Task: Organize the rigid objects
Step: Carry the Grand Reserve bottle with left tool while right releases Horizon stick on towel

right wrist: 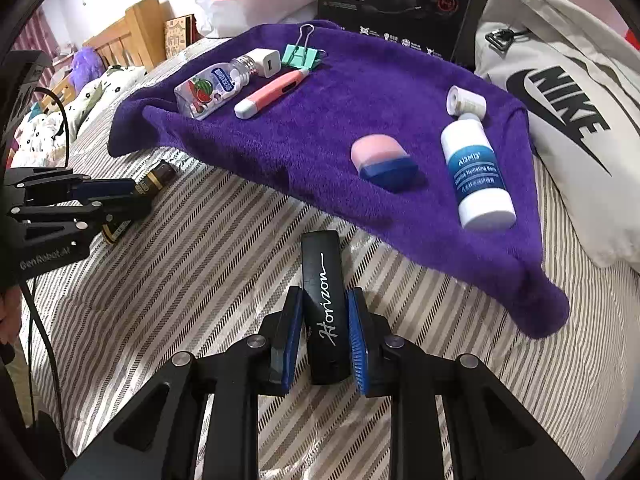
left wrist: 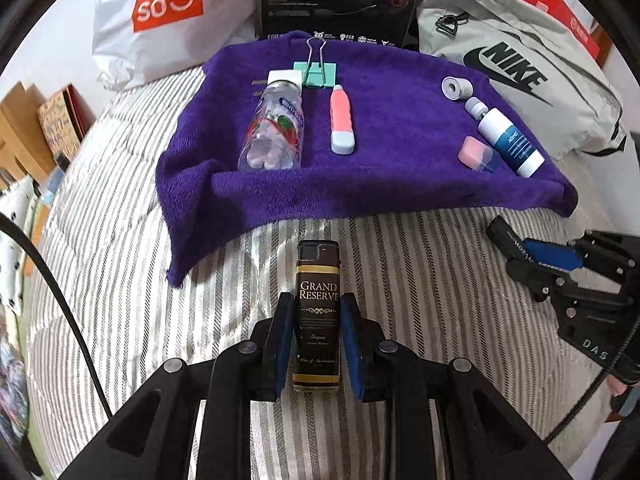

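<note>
A striped bed cover [left wrist: 120, 280] carries a purple towel [left wrist: 392, 184] spread across its far half, and the sorted things lie on that towel in two groups: at far left a clear candy bottle [left wrist: 274, 128], a pink thermometer [left wrist: 342, 120], a white charger [left wrist: 285, 78] and a green binder clip [left wrist: 316, 72]; at far right a white lotion bottle [left wrist: 510, 142], a pink and blue case [left wrist: 478, 154] and a small white roll [left wrist: 456, 87]. Both hand-held tools sit over the near, bare stripes, each loaded. The left tool [left wrist: 318, 340] is clamped on a dark Grand Reserve lighter [left wrist: 318, 304], pads flat on its long sides. The right tool [right wrist: 326, 332] is closed around a black Horizon lighter [right wrist: 325, 304], which sits slightly skewed between the pads. The step in hand looks like carrying both onto the towel. To do it well, I would lift each clear of the towel's raised near edge, lower it into open purple between the groups, and release only once it rests flat.
</note>
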